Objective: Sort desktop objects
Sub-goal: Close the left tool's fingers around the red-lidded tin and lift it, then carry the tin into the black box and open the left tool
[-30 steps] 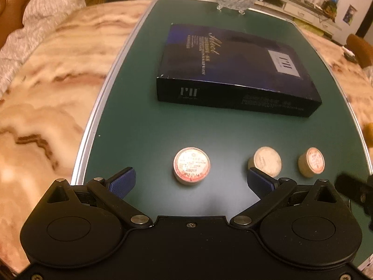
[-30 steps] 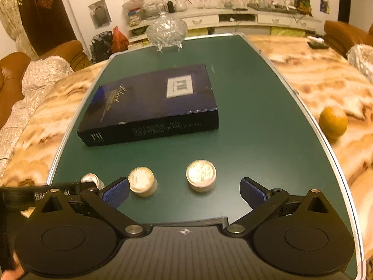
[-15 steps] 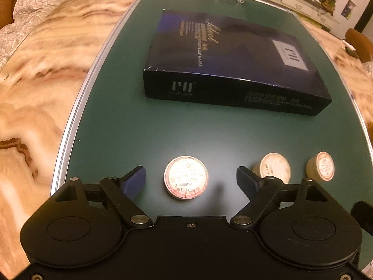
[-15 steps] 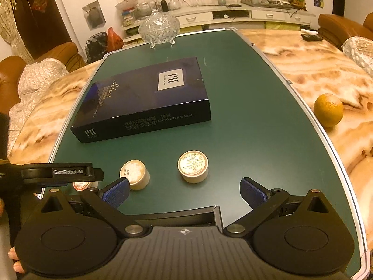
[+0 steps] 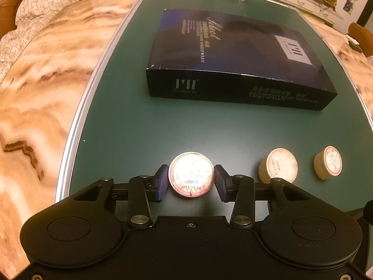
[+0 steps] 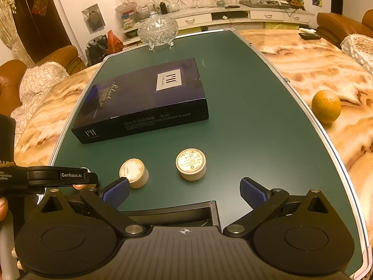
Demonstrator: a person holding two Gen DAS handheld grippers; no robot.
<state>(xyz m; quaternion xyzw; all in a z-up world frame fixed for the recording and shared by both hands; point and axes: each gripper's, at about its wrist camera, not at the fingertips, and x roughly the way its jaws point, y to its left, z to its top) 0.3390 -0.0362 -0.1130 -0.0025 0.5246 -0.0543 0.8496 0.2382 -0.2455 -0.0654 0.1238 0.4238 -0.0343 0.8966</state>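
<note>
The left gripper (image 5: 190,182) has its blue pads (image 5: 162,182) clamped on the pink-rimmed round tin (image 5: 191,173) near the green mat's (image 5: 139,128) front-left edge; right gripper (image 6: 184,190) fingers spread apart, holding nothing, behind two cream tins (image 6: 191,164)

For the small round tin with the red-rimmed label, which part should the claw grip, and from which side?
Grip the round tin across its short curved side wall, coming low from the near table edge. It lies flat, label up, so only the wall offers opposite faces. The left claw already brackets it this way.
</note>
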